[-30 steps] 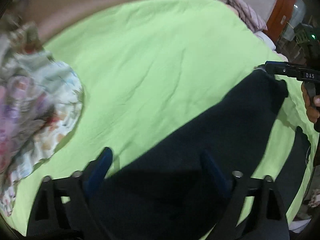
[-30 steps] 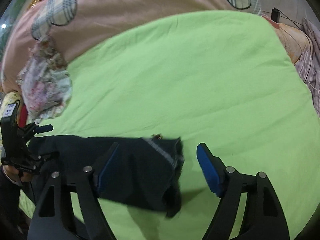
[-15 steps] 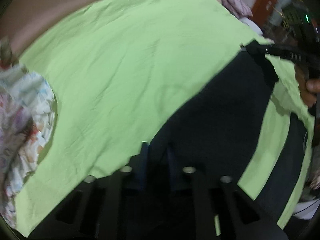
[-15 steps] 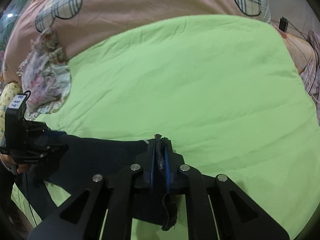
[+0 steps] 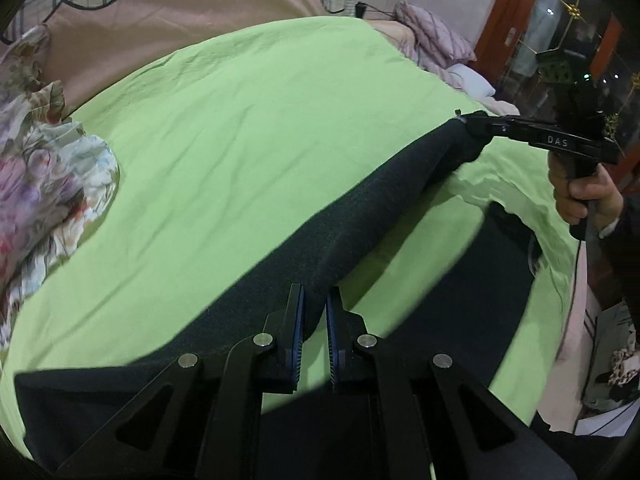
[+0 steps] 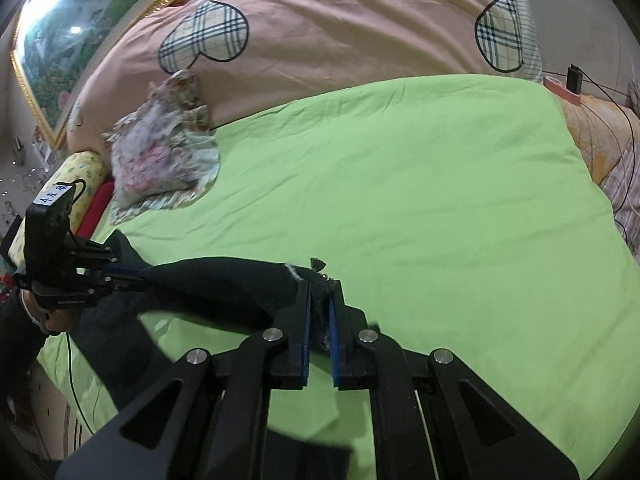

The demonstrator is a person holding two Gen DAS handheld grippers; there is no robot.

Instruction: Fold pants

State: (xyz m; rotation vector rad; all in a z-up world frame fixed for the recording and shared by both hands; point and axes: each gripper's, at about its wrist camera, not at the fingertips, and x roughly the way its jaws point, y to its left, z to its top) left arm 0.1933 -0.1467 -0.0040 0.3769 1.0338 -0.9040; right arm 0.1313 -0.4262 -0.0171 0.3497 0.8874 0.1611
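Dark pants lifted over green bed

Dark navy fabric pants (image 5: 360,216) hung stretched above the lime-green bedsheet (image 5: 240,128) near its front edge. Left gripper (image 5: 314,320) and right gripper (image 6: 319,312) each pinched the cloth narrowly. Thin bites might slip, dropping the fold crooked.

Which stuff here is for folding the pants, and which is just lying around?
For the job:
dark pants
left tool
right tool
green sheet

Just lying around:
flowery cloth
pink heart quilt
striped bedding
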